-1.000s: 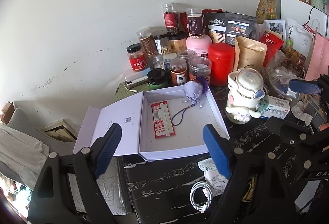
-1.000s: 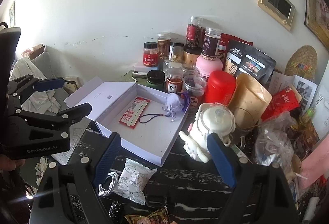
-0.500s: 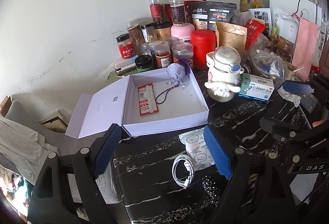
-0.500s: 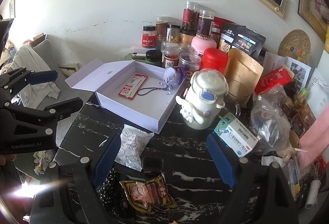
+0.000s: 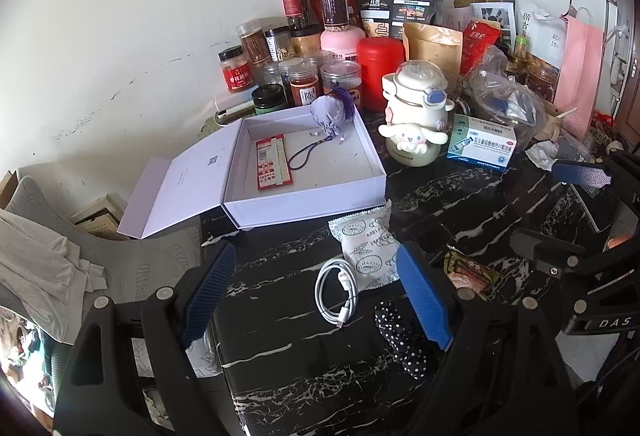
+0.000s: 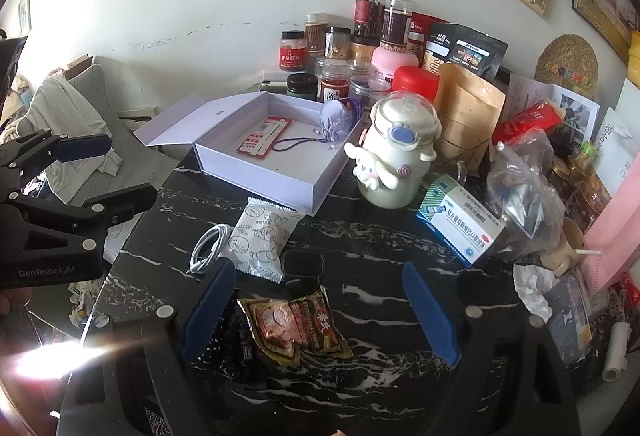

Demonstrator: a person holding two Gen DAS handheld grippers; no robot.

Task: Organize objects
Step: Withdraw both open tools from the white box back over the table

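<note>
An open white box lies on the black marble table; inside are a red sachet and a lilac pouch on a cord. In front of the box lie a white snack packet, a coiled white cable, a polka-dot item and a brown snack packet. My left gripper hangs open over the cable. My right gripper is open above the brown packet. Neither holds anything.
A white cartoon-dog bottle and a blue-white medicine box stand right of the box. Jars and pouches crowd the back by the wall. A small black case lies mid-table. Bags pile up at right.
Both grippers have drawn back from the box and sunk a little, so the cable, packets and near table have come into view. Jaws stayed open; nothing was taken.
</note>
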